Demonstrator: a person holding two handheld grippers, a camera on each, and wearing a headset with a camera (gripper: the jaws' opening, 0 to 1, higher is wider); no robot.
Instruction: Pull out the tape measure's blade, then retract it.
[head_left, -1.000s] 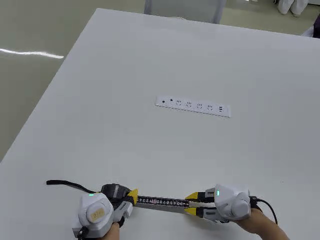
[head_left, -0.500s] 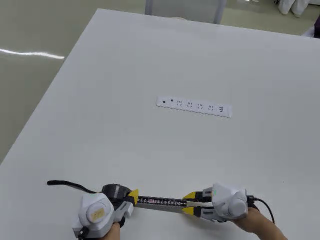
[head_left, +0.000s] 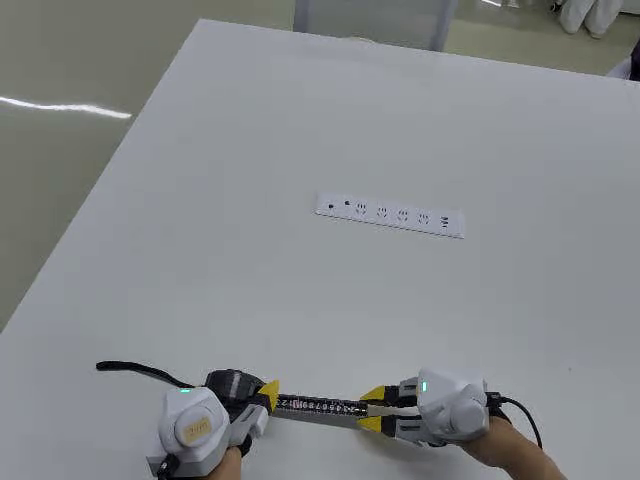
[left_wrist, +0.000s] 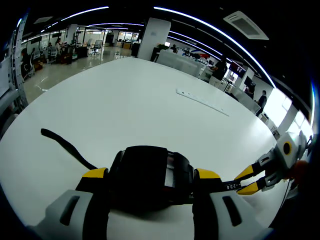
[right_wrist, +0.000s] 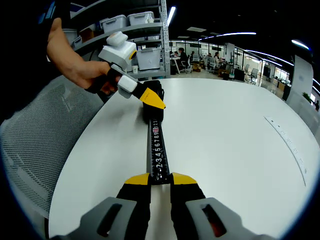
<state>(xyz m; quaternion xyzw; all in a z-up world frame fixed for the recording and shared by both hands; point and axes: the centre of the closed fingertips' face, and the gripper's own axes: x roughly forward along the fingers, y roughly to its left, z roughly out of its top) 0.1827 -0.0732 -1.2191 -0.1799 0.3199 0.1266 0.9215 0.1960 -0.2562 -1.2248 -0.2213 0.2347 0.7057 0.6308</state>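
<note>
The black tape measure case (left_wrist: 150, 177) lies on the white table, and my left gripper (left_wrist: 151, 175) is shut on it from both sides. In the head view the case (head_left: 230, 383) sits at the near left edge under the left gripper (head_left: 262, 398). Its black blade (head_left: 318, 406) runs right to my right gripper (head_left: 372, 409), which is shut on the blade's end. Along the right gripper's jaws (right_wrist: 160, 178) the blade (right_wrist: 157, 147) with white and red numbers stretches to the case (right_wrist: 155, 89). A black wrist strap (head_left: 130, 369) trails left from the case.
A white power strip (head_left: 390, 214) lies across the middle of the table (head_left: 300, 120). The table's left edge drops to a green floor (head_left: 60, 150). In the right gripper view, a mesh chair back (right_wrist: 40, 150) and shelving with bins (right_wrist: 135, 25) stand near the table's near side.
My right gripper has slid a little left toward the case, so the exposed span of blade is shorter. The left gripper and case have stayed put.
</note>
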